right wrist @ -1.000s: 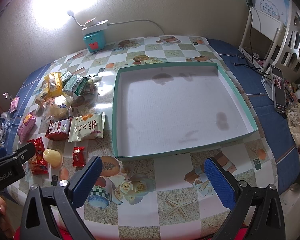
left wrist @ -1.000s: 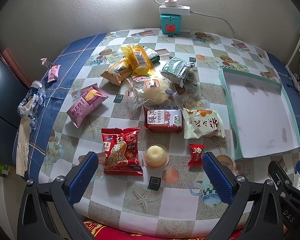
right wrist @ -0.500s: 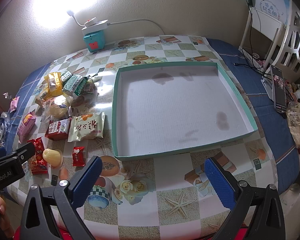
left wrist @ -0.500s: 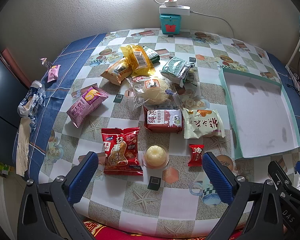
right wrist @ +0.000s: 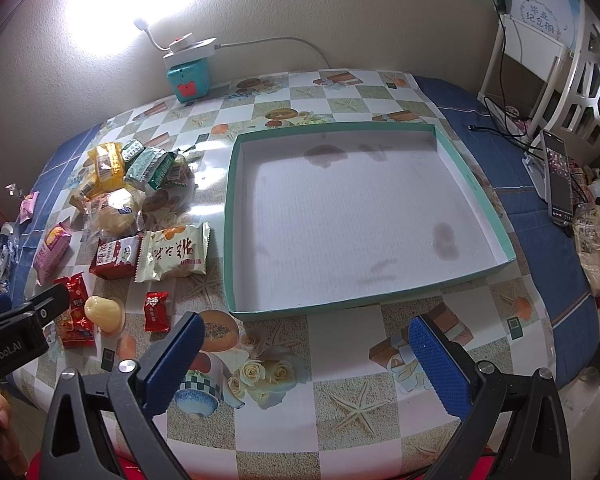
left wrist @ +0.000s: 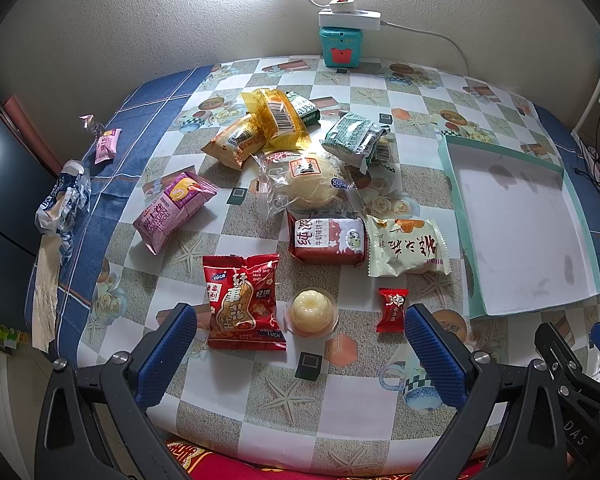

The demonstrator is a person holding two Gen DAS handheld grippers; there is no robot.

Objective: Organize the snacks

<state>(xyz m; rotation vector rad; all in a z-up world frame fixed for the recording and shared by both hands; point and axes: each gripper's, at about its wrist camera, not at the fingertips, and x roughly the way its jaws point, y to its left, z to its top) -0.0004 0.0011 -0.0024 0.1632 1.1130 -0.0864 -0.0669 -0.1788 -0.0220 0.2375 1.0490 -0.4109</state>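
Several wrapped snacks lie scattered on the patterned tablecloth. Nearest my left gripper, which stands open with nothing in it, are a red peanut packet, a yellow jelly cup and a small red candy. Further back lie a red biscuit pack, a white cake pack, a clear-wrapped bun, a pink roll pack, yellow packs and a green pack. A shallow teal-rimmed box with nothing in it sits ahead of my open right gripper.
A teal box with a power strip stands at the wall. A crumpled wrapper and a small pink candy lie at the table's left edge. A phone, cables and a white rack are at the right.
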